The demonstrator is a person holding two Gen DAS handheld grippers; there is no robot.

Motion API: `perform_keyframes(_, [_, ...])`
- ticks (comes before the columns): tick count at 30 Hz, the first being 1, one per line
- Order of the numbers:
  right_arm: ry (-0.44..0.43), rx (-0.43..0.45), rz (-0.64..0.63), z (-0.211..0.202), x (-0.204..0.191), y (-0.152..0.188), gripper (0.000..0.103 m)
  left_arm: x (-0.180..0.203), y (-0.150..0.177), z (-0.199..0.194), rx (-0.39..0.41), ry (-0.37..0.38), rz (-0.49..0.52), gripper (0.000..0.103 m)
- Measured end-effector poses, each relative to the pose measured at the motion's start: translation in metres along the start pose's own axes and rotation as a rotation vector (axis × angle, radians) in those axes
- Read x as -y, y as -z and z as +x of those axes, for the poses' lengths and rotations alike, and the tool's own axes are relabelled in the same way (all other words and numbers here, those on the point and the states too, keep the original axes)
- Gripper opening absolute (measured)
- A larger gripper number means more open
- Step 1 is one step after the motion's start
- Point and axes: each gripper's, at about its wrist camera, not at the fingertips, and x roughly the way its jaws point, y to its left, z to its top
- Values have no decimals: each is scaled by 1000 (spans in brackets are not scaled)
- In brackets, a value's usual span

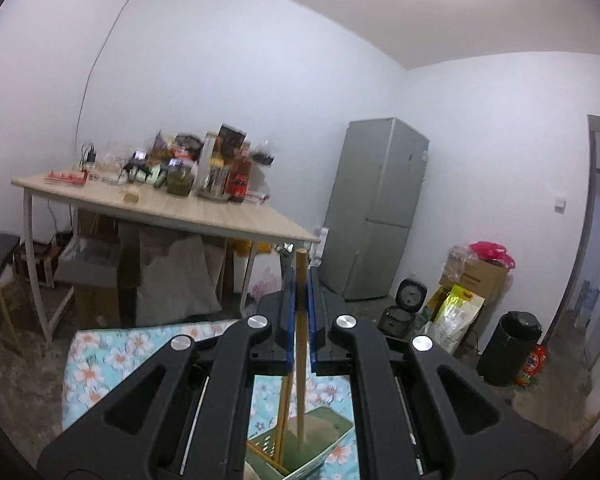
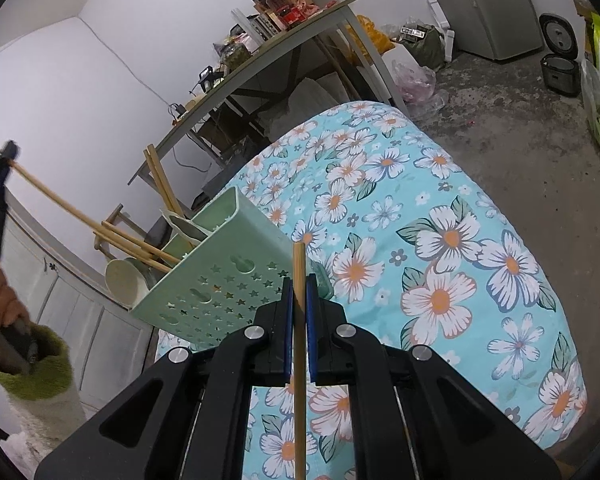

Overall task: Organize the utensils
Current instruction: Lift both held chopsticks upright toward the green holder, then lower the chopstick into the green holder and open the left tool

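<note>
matt wooden chopsticks [image 2: 299,320], a smooth green plastic holder [image 2: 220,276], and floral cloth [image 2: 440,240] over the table.

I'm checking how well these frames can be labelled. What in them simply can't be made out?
- Right wrist view: lower end of the chopstick, cut off by the bottom edge.
- Left wrist view: jars on the wooden table, blurred, labels unreadable.
- Left wrist view: green utensil holder, mostly hidden by the left tool.

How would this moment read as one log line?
left gripper: shut on chopstick | right gripper: shut on chopstick | green holder: on floral cloth
</note>
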Motion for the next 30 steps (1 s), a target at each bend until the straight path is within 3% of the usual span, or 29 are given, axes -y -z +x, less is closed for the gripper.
perform_keyframes(10, [13, -20, -8, 8, -2, 2, 6, -41, 64, 35, -124, 10, -169, 5])
perform_keyframes(14, [20, -7, -31, 4, -7, -1, 6, -48, 69, 24, -106, -4, -176, 33])
perform_keyframes(17, [14, 19, -63, -4, -16, -5, 6, -51, 66, 13, -87, -13, -162, 37])
perform_keyframes(24, [-14, 142, -210, -38, -65, -28, 6, -48, 62, -18, -41, -28, -127, 47])
perform_keyframes(30, [-94, 306, -395, -75, -131, -60, 6, -48, 69, -49, -23, -70, -72, 57])
